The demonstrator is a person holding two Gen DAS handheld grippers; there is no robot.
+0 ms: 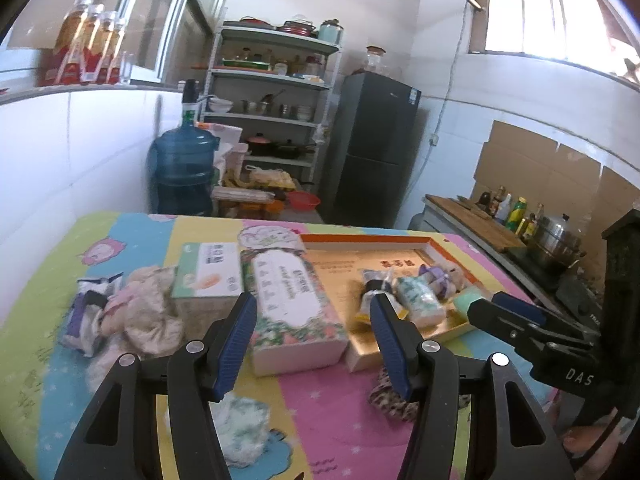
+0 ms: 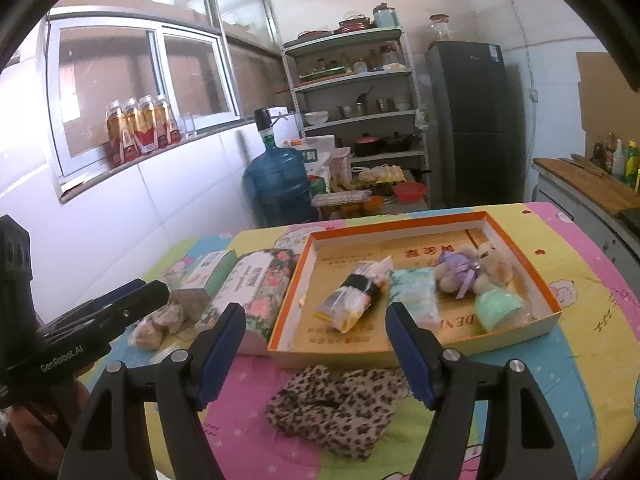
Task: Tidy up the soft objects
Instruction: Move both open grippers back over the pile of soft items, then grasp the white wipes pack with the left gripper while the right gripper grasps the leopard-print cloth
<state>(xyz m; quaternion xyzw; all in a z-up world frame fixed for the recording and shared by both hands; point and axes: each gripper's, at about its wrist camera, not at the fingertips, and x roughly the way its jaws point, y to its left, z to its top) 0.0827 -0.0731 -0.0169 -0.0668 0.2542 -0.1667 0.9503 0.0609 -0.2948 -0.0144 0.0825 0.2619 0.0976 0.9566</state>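
Both grippers gape, empty, above the table.
Left gripper point(image 1: 314, 332) released near the tissue box point(image 1: 294, 308); right gripper point(image 2: 316, 340) released over the leopard cloth point(image 2: 336, 412); tray point(image 2: 404, 226) holds a plush point(image 2: 456, 274) and packets.

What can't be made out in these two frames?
- Leopard cloth: left wrist view, mostly hidden by that gripper's finger.
- White fluffy item: left wrist view, partly behind the finger; identity unclear.
- Pale cloth heap: right wrist view, partly covered by the left gripper.
- Print on the tray floor: too blurred to read in both views.
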